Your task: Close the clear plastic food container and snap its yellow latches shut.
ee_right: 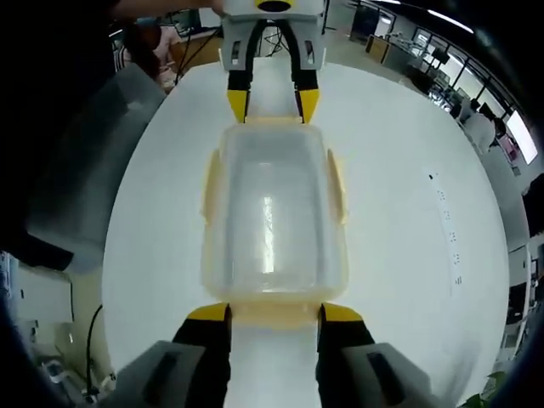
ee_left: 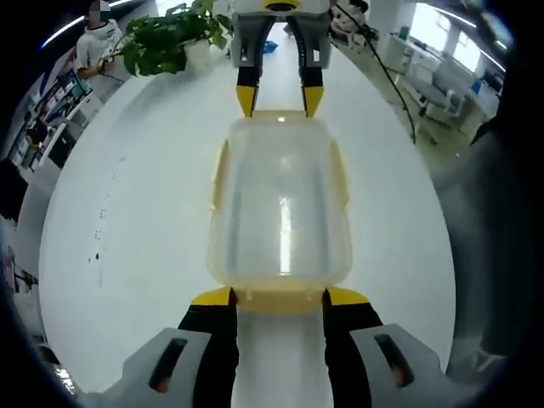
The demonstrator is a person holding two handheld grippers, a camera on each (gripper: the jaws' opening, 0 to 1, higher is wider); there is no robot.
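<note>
The fingers [ee_left: 212, 297] of the left gripper [ee_left: 279, 297] stand apart, their yellow tips touching the near short end of the clear food box [ee_left: 280, 204], one on each side of the yellow latch [ee_left: 280, 299] there. Nothing sits between them but that latch edge and the white table [ee_left: 127, 255], so the jaws are spread and grasp nothing.

In the right gripper view the right gripper [ee_right: 274, 313] does the same at the opposite short end of the food box [ee_right: 272, 212]: its two yellow-tipped fingers [ee_right: 209, 313] are parted and rest against the box's rim beside the end latch [ee_right: 274, 314], not clenched on anything.

Each gripper shows in the other's view across the box. In the left gripper view the right gripper [ee_left: 279, 100] points in from the far end, its tips at the box's far edge; in the right gripper view the left gripper [ee_right: 272, 105] does likewise.

The box lies in the middle of the round white table [ee_right: 399, 212], lid on top, between the two grippers. Yellow latches run along its long sides [ee_left: 219, 174] [ee_right: 337, 187]; whether they are snapped down I cannot tell.

A potted green plant [ee_left: 174, 38] stands at the far edge of the table in the left gripper view, with a person [ee_left: 98, 38] beyond it. A black cable [ee_left: 391, 85] crosses the table's far right.
</note>
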